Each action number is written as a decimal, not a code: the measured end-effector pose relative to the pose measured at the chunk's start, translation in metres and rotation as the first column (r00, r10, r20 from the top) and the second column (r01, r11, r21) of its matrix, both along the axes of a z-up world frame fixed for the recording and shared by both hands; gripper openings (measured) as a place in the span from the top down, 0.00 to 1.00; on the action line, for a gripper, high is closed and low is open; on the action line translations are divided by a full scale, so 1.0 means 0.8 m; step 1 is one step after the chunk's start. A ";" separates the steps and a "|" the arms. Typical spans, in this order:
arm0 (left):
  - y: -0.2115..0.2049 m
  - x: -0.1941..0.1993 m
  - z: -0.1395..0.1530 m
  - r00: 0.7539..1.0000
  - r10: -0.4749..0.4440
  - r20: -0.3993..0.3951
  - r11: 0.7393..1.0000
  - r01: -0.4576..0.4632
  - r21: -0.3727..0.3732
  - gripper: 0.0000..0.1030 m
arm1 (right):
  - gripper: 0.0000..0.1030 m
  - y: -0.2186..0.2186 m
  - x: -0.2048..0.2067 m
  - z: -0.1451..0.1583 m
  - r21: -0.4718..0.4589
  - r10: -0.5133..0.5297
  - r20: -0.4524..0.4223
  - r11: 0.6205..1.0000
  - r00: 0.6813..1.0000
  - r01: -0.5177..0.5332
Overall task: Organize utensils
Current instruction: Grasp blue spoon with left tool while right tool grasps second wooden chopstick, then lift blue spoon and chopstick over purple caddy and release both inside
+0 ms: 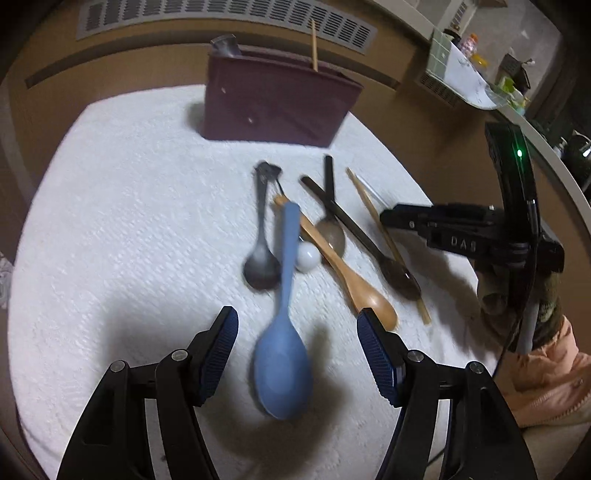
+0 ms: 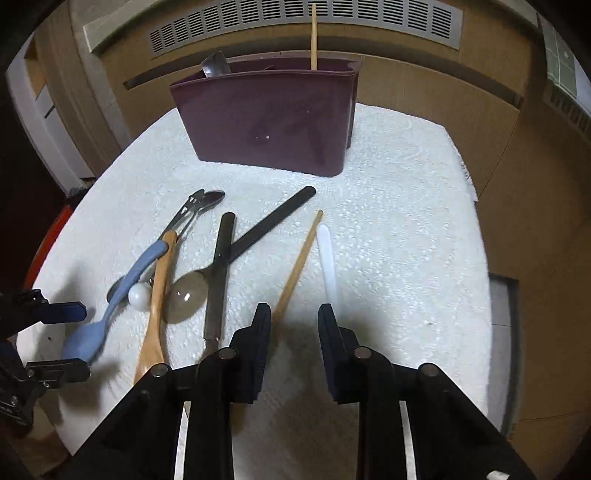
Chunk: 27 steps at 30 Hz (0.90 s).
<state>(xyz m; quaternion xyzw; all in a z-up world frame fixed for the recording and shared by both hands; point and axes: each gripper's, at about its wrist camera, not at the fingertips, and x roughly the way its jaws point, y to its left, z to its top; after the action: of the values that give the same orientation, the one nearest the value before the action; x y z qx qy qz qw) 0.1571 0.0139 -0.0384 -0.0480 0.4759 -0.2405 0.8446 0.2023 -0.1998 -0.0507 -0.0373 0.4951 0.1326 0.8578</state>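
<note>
A maroon utensil holder (image 1: 273, 99) (image 2: 269, 114) stands at the back of the white cloth, with one chopstick (image 2: 313, 37) and a metal utensil (image 2: 216, 64) in it. Loose utensils lie in front: a blue spoon (image 1: 282, 332) (image 2: 110, 306), a wooden spoon (image 1: 347, 277) (image 2: 157, 295), a metal spoon (image 1: 260, 258), dark-handled spoons (image 1: 369, 243) (image 2: 218, 280), a chopstick (image 2: 297, 266) and a white stick (image 2: 328, 258). My left gripper (image 1: 297, 319) is open, its jaws either side of the blue spoon's bowl. My right gripper (image 2: 294, 314) is open over the chopstick and white stick.
A white ball-ended utensil (image 1: 307, 257) lies among the spoons. The white cloth (image 1: 129, 240) covers a table set against a brown wall with vent grilles (image 2: 303, 22). A cluttered shelf (image 1: 480, 74) is at the far right.
</note>
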 end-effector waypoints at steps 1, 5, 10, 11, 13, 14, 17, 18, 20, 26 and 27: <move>0.001 0.003 0.003 1.000 0.007 0.012 1.000 -0.007 0.007 0.34 | 0.77 0.005 0.004 -0.002 0.002 -0.004 -0.007 1.000 1.000 0.004; -0.004 0.022 0.010 0.999 -0.002 0.035 0.999 0.000 0.039 0.40 | 0.83 0.021 0.019 -0.016 -0.042 -0.033 -0.024 0.999 0.999 0.032; -0.030 0.051 0.006 0.998 -0.067 0.015 0.991 0.065 0.113 0.61 | 0.92 0.025 0.011 -0.012 -0.033 -0.005 -0.008 0.999 1.000 0.005; -0.033 0.057 0.004 0.997 -0.076 0.004 0.990 0.075 0.120 0.63 | 0.92 0.023 0.008 -0.009 -0.027 -0.001 -0.003 1.000 1.000 0.001; -0.043 0.072 -0.002 0.995 -0.093 -0.026 0.986 0.096 0.136 0.67 | 0.92 0.018 0.006 -0.003 -0.017 -0.006 0.010 1.000 1.000 0.006; -0.047 0.080 -0.006 0.994 -0.100 -0.044 0.984 0.106 0.140 0.67 | 0.92 0.014 0.004 0.001 -0.011 -0.013 0.018 1.000 1.000 0.013; -0.060 0.098 -0.008 0.991 -0.109 -0.081 0.983 0.120 0.138 0.75 | 0.92 0.005 0.001 0.008 0.000 -0.020 0.033 1.000 0.999 0.020; -0.064 0.102 -0.010 0.989 -0.117 -0.089 0.982 0.128 0.137 0.76 | 0.91 0.004 0.001 0.008 0.003 -0.021 0.035 1.000 0.999 0.021; -0.066 0.109 -0.012 0.989 -0.102 -0.107 0.987 0.114 0.114 0.85 | 0.91 0.001 0.002 0.007 0.021 -0.021 0.024 1.000 0.999 0.020; -0.046 0.082 0.009 0.999 -0.020 -0.032 0.997 0.022 0.076 0.87 | 0.94 -0.006 -0.007 0.015 0.072 -0.024 0.026 0.997 0.999 0.022; -0.040 0.075 0.017 1.000 0.000 -0.004 0.998 0.000 0.064 0.87 | 0.94 -0.006 -0.009 0.018 0.077 -0.026 0.032 0.997 0.999 0.023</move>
<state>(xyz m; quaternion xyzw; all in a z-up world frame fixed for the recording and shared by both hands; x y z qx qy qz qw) 0.2168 -0.0185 -0.0250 -0.0213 0.4853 -0.2249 0.8447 0.1948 -0.2049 -0.0365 -0.0006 0.4759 0.1403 0.8682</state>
